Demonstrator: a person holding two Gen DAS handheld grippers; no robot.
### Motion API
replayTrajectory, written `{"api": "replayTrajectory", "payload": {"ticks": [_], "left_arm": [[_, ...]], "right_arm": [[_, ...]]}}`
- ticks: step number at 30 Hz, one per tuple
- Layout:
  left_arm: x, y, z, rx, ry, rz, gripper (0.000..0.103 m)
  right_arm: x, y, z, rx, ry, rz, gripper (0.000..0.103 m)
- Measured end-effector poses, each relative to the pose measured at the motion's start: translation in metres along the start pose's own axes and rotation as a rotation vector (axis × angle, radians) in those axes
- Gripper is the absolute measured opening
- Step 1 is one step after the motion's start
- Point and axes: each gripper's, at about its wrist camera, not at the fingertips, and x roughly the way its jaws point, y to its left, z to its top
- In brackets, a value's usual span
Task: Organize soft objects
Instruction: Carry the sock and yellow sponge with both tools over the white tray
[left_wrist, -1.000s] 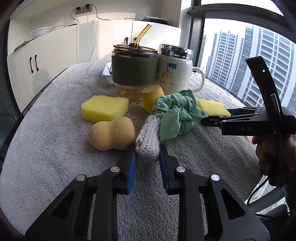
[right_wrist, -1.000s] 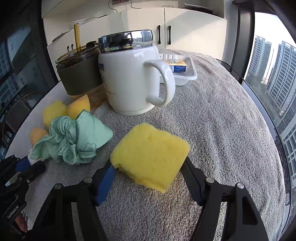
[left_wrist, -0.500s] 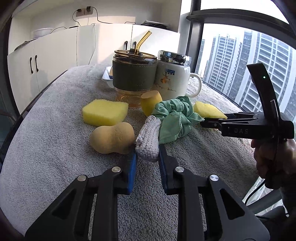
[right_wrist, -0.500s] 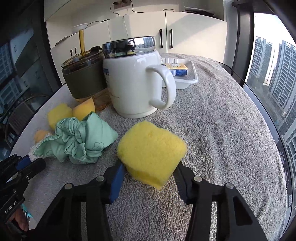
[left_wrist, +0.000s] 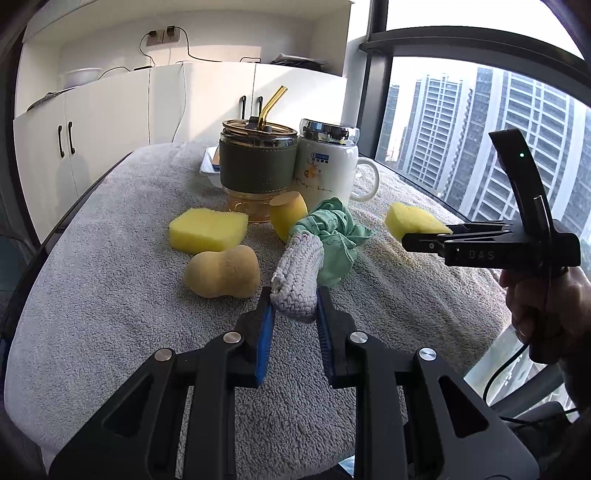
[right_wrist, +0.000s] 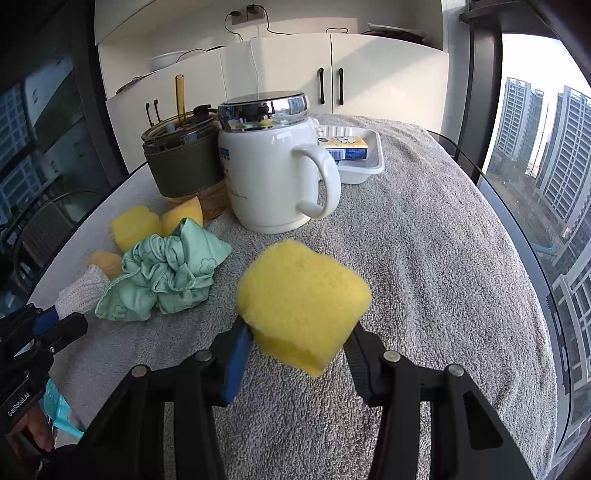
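Observation:
My left gripper (left_wrist: 293, 299) is shut on the near end of a grey-white knitted cloth (left_wrist: 299, 266), which is raised off the grey towel (left_wrist: 110, 295). The cloth's far end leans on a green scrunchie (left_wrist: 332, 236). My right gripper (right_wrist: 298, 330) is shut on a yellow sponge (right_wrist: 303, 295), squeezed and held above the towel. In the left wrist view that yellow sponge (left_wrist: 410, 219) hangs at the right, in the right gripper (left_wrist: 424, 240). A yellow block sponge (left_wrist: 207, 229), a tan peanut-shaped sponge (left_wrist: 221, 271) and an orange-yellow wedge sponge (left_wrist: 288, 214) lie on the towel.
A glass tumbler with a green sleeve and straw (left_wrist: 258, 166) and a white lidded mug (left_wrist: 325, 166) stand behind the soft things. A white tray (right_wrist: 364, 168) holding a small box sits further back. A person's hand (left_wrist: 546, 306) holds the right gripper. Windows flank the table's right edge.
The right jaws closed in on the yellow sponge, squeezed it narrower and lifted it off the towel. The left gripper rose a little with the knitted cloth's end.

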Motion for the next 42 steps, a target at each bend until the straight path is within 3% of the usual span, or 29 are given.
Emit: {"api": "replayTrajectory", "payload": {"ticks": [14,21,33,42], "left_arm": [[-0.026,0.011,0.024,-0.017,-0.054,0.023,0.020],[-0.031,0.030,0.050,-0.017,-0.086,0.041,0.020],[-0.021,0.076,0.126,0.035,-0.132,0.073,0.020],[0.010,0.085,0.193,0.171,-0.155,0.071,0.020]], "right_arm": [[-0.025,-0.006,0.001,-0.020,-0.016,-0.009,0.050],[-0.033,-0.014,0.017,-0.040,-0.033,-0.019,0.050],[-0.052,-0.051,0.087,-0.121,-0.111,-0.103,0.050],[-0.047,-0.068,0.155,-0.223,-0.158,-0.146,0.050]]}}
